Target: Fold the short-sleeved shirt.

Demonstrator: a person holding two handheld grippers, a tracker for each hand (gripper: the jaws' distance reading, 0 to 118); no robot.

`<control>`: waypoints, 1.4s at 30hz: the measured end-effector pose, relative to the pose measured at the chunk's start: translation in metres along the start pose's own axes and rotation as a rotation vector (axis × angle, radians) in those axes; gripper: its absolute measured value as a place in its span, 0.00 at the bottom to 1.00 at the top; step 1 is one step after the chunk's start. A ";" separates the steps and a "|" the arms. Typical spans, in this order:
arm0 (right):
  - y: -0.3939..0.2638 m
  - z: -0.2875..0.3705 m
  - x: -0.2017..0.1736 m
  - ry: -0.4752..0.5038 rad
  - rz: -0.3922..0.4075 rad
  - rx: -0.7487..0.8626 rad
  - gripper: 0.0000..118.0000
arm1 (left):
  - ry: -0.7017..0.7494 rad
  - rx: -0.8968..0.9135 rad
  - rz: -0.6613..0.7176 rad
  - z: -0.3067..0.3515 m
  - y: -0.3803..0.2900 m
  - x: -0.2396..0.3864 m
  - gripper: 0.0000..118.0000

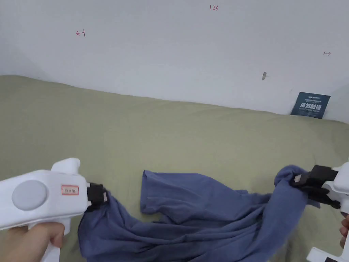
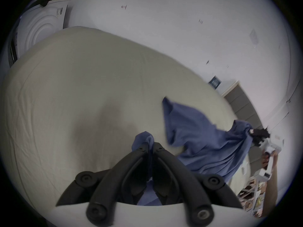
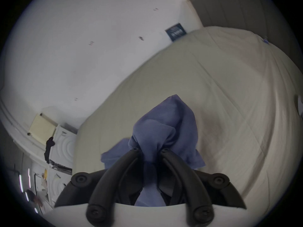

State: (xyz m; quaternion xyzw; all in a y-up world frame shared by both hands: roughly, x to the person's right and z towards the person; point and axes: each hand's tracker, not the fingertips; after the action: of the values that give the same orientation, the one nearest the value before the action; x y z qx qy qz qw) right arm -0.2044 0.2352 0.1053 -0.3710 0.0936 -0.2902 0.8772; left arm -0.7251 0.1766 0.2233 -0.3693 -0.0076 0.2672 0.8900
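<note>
A blue short-sleeved shirt (image 1: 204,211) hangs stretched and rumpled between my two grippers over the pale green bed (image 1: 136,136). My left gripper (image 1: 104,197) is shut on one end of the cloth at the lower left; in the left gripper view its black jaws pinch a bunch of the blue shirt (image 2: 144,138) at the left gripper's (image 2: 150,146) tips. My right gripper (image 1: 296,180) is shut on the other end at the right; a wad of the blue shirt (image 3: 165,129) bulges past the right gripper's (image 3: 150,150) tips. One sleeve (image 1: 150,191) lies open on the bed.
A white wall (image 1: 170,51) runs behind the bed, with a dark blue sign (image 1: 310,105) leaning at its foot on the right. A white appliance (image 2: 37,27) stands beyond the bed's left end. A hand (image 1: 30,238) holds the left gripper's handle.
</note>
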 end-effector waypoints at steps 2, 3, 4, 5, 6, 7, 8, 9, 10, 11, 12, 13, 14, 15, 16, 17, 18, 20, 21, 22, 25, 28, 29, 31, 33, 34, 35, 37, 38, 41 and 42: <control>0.005 0.000 -0.018 0.031 0.042 0.017 0.14 | -0.024 0.040 0.006 0.007 0.016 0.005 0.03; 0.010 -0.005 -0.025 0.043 0.055 0.035 0.14 | -0.041 0.050 -0.001 0.011 0.026 0.008 0.03; 0.013 -0.007 -0.035 0.058 0.067 0.045 0.14 | -0.051 0.067 0.003 0.015 0.036 0.011 0.03; 0.017 -0.009 -0.043 0.082 0.085 0.053 0.14 | -0.057 0.080 -0.002 0.018 0.044 0.015 0.03; 0.020 -0.014 -0.052 0.095 0.097 0.065 0.14 | -0.068 0.097 -0.017 0.022 0.055 0.018 0.03; 0.025 -0.020 -0.060 0.099 0.102 0.074 0.14 | -0.061 0.109 -0.022 0.024 0.066 0.020 0.03; 0.030 -0.026 -0.070 0.112 0.115 0.082 0.14 | -0.050 0.124 -0.034 0.027 0.079 0.023 0.03; 0.036 -0.032 -0.082 0.113 0.121 0.089 0.14 | -0.050 0.146 -0.043 0.029 0.092 0.026 0.03; 0.043 -0.040 -0.094 0.121 0.133 0.100 0.14 | -0.052 0.160 -0.050 0.031 0.108 0.028 0.03; 0.049 -0.045 -0.103 0.126 0.137 0.108 0.14 | -0.048 0.173 -0.050 0.033 0.121 0.029 0.03; 0.056 -0.052 -0.114 0.137 0.140 0.115 0.14 | -0.047 0.194 -0.040 0.036 0.137 0.030 0.03; 0.064 -0.059 -0.125 0.154 0.143 0.134 0.14 | -0.047 0.224 -0.038 0.039 0.153 0.030 0.03; 0.071 -0.064 -0.135 0.166 0.137 0.155 0.14 | -0.051 0.242 -0.030 0.042 0.168 0.030 0.03; 0.079 -0.071 -0.143 0.186 0.134 0.178 0.14 | -0.046 0.270 -0.020 0.047 0.182 0.031 0.03; 0.087 -0.078 -0.152 0.202 0.115 0.207 0.14 | -0.034 0.301 -0.036 0.054 0.198 0.032 0.03; 0.095 -0.083 -0.160 0.226 0.098 0.220 0.14 | -0.028 0.327 -0.044 0.059 0.211 0.033 0.03; 0.103 -0.089 -0.169 0.245 0.080 0.237 0.14 | -0.020 0.364 -0.051 0.067 0.224 0.034 0.03; 0.114 -0.095 -0.181 0.287 0.048 0.279 0.14 | -0.030 0.423 -0.062 0.082 0.245 0.035 0.03; 0.120 -0.098 -0.186 0.308 0.034 0.298 0.14 | -0.027 0.434 -0.068 0.094 0.241 0.048 0.03; 0.125 -0.102 -0.189 0.329 0.028 0.310 0.14 | -0.016 0.451 -0.073 0.102 0.248 0.051 0.03; 0.132 -0.110 -0.187 0.330 0.018 0.321 0.14 | 0.001 0.498 -0.115 0.114 0.251 0.051 0.03; 0.125 -0.115 -0.166 0.315 0.012 0.321 0.14 | -0.028 0.508 -0.156 0.122 0.234 0.044 0.03; 0.122 -0.116 -0.156 0.300 0.014 0.309 0.14 | -0.019 0.496 -0.173 0.120 0.228 0.040 0.03; 0.110 -0.117 -0.127 0.262 0.018 0.273 0.14 | -0.003 0.456 -0.218 0.118 0.198 0.031 0.03; 0.099 -0.114 -0.097 0.238 0.012 0.238 0.14 | -0.011 0.442 -0.226 0.119 0.164 0.019 0.03; 0.091 -0.110 -0.081 0.218 -0.003 0.215 0.14 | -0.025 0.413 -0.236 0.121 0.145 0.012 0.03; 0.083 -0.105 -0.067 0.213 -0.013 0.208 0.14 | -0.032 0.406 -0.228 0.123 0.130 0.006 0.03; 0.067 -0.094 -0.034 0.214 -0.024 0.188 0.14 | -0.064 0.354 -0.213 0.128 0.096 -0.010 0.03; 0.060 -0.089 -0.022 0.199 -0.033 0.175 0.14 | -0.058 0.352 -0.193 0.133 0.077 -0.009 0.03; 0.030 -0.067 0.018 0.170 -0.088 0.156 0.14 | -0.085 0.269 -0.179 0.142 0.030 -0.024 0.03; 0.019 -0.059 0.033 0.152 -0.111 0.149 0.14 | -0.074 0.266 -0.185 0.148 0.010 -0.024 0.03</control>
State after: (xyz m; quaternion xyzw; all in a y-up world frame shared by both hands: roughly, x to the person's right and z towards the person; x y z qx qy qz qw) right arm -0.1914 0.1920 0.0518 -0.2864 0.1174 -0.3717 0.8752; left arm -0.7811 0.2678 0.3291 -0.2360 -0.0387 0.1963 0.9509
